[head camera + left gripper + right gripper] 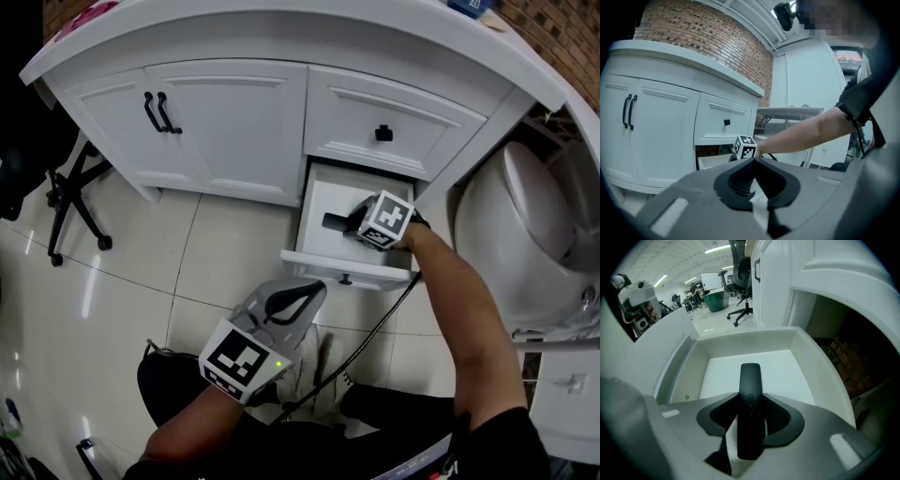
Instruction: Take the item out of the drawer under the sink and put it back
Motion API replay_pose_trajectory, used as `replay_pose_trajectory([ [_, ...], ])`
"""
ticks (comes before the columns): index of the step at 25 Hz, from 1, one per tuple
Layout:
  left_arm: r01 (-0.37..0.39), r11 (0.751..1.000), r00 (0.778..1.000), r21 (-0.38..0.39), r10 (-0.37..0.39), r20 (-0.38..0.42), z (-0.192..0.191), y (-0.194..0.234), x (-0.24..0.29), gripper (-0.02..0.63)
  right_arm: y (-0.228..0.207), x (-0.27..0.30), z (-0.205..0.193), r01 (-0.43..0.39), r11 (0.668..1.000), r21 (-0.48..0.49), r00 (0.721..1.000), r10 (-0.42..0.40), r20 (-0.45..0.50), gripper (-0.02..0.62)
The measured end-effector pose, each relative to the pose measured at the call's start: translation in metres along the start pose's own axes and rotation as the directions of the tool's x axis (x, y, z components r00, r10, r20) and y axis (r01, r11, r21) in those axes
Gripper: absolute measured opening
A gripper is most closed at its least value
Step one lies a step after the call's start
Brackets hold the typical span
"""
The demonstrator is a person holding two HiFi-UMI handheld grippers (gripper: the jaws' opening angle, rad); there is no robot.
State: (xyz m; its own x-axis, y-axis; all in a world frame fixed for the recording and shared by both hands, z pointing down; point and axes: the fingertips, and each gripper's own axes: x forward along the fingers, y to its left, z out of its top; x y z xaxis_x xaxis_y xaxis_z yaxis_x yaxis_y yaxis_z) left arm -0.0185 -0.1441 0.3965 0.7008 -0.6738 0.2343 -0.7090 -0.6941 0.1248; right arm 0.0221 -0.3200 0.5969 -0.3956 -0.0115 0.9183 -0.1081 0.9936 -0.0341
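Remote: the black remote is sitting inside the open drawer under the sink. It is lying across the drawer, with its far end pointing at a side wall and clear of it.
Right gripper: the right gripper is reaching steeply down into the drawer. Its jaws are standing fairly wide with the remote between them, and the pads seem to be pressing on both long edges near its middle.
Left gripper: the left gripper is waiting low by the person's lap. Its jaws are together and holding nothing.
Step in hand: judging by the pictures, the person is taking hold of the remote for the lift out.
Doing it well: the grip is sitting about mid-length, which should be keeping the remote from tipping. Squeezing squarely on the flat sides matters, since the smooth casing could be slipping or twisting.
Lift path: raising it straight up until it is clearing the walls, then drawing it toward the person, looks safest.
Edges: the drawer front is standing on the near side, and the shut upper drawer and the counter lip are hanging over the back.
Cable: a black cable is trailing from the right gripper over the drawer front and could be catching on it.
Open room: the tiled floor left of the drawer is lying open, while a toilet is crowding the right arm's side.
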Motion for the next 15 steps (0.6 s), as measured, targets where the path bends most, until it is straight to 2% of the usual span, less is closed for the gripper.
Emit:
replay_pose_trajectory([
  [6, -0.003, 1.000, 1.000, -0.012, 0.003, 0.017, 0.004, -0.003, -0.007, 0.006, 0.002, -0.006, -0.002, 0.057, 0.998, -0.024, 0.998, -0.058, -0.023, 0.167],
  [12, -0.005, 1.000, 1.000, 0.002, 0.005, 0.023, 0.008, -0.007, -0.014, 0.006, -0.001, -0.030, 0.009, 0.144, 0.989, -0.030, 0.989, -0.143, 0.034, 0.167],
  [15, -0.007, 1.000, 0.999, -0.024, 0.008, 0.044, 0.014, -0.007, -0.021, 0.006, -0.002, -0.052, 0.022, 0.221, 0.975, -0.029, 0.972, -0.218, 0.088, 0.167],
])
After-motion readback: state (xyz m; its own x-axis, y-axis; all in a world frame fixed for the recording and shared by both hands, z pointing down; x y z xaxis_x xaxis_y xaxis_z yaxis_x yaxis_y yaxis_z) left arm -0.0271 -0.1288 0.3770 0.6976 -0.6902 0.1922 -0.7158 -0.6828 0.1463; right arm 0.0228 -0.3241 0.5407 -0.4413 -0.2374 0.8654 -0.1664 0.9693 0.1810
